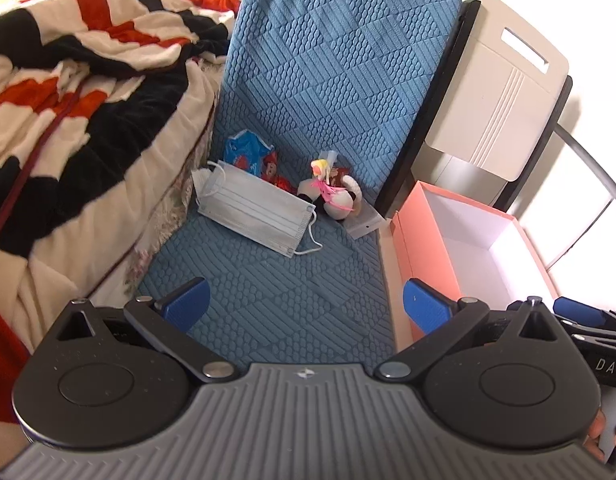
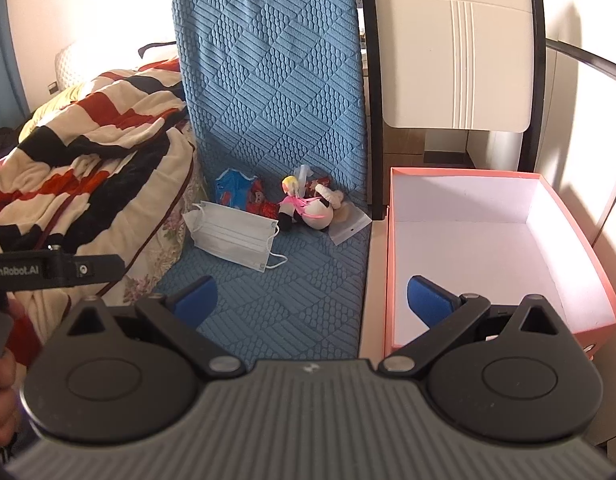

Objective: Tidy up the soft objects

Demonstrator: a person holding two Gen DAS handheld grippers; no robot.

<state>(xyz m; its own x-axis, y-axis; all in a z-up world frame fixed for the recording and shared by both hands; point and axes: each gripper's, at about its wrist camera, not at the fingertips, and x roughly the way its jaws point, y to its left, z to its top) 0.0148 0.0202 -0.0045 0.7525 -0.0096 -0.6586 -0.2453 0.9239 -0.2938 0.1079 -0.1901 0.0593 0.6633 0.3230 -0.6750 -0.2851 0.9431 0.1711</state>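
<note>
Between the blue fingers (image 1: 190, 302) of the left gripper (image 1: 306, 306), nothing but quilted blue cushion (image 1: 276, 304): spread wide, empty, hovering above the seat. Same for the right gripper (image 2: 312, 300): fingers (image 2: 428, 300) splayed apart and holding nothing, one over the cushion, the other over the near corner of the pink box (image 2: 580, 232).

Farther out, against the upright cushion back: a grey face mask (image 1: 254, 210) lying flat, nearest of the pile; behind it a blue printed packet (image 1: 246, 150) and a red doll (image 1: 272, 170); to the right a small plush toy (image 1: 340, 196) with a pink ribbon, resting on a clear plastic bag (image 1: 362, 226). Box empty, white inside, just beside the cushion edge.

Likely trouble, as a judgement: pinching only an ear loop and dragging the mask; catching the slippery bag along with the plush; ribbon snagging on a neighbour in so tight a cluster.

Right wrist view alone: whole interior of the box, plus the beige cabinet (image 2: 456, 60) behind it. Left wrist view alone: far more of the striped blanket (image 1: 80, 92) on the bed, with only a corner of the box.
</note>
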